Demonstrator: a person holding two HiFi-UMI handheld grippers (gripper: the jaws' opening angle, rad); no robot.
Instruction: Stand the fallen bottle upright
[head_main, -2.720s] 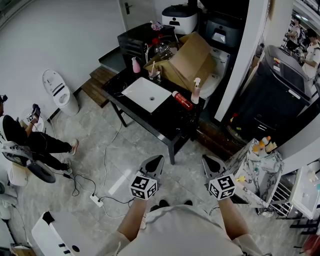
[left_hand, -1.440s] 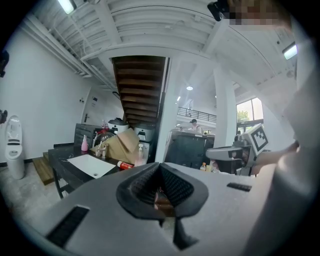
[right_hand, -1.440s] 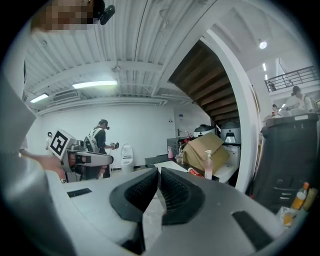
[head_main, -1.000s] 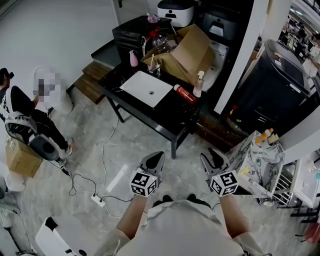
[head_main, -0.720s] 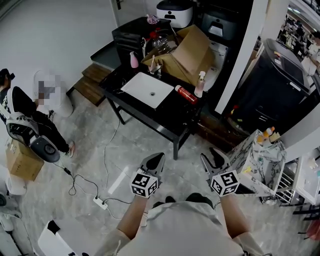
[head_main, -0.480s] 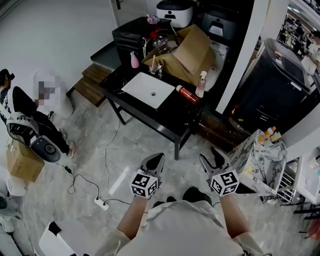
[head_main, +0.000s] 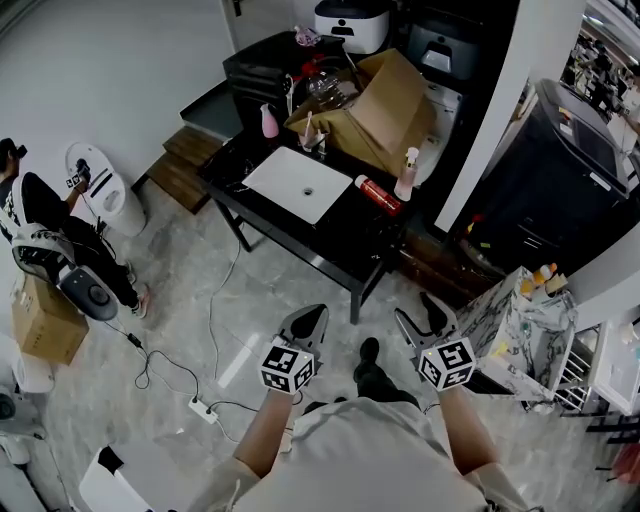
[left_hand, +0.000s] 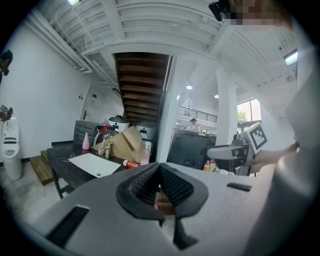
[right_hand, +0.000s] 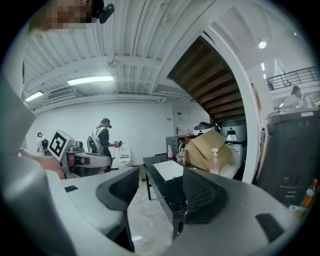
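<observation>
Fallen bottle (head_main: 381, 196) lies small, label unreadable; left fingers (left_hand: 176, 186) pressed together, right fingers (right_hand: 205, 197) just spreading, empty.

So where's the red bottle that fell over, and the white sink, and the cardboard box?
red bottle (head_main: 378, 196): head view, middle of its body as it lies on its side.
white sink (head_main: 285, 178): head view, bare surface left of the drain hole.
cardboard box (head_main: 385, 105): head view, its large brown flap.
</observation>
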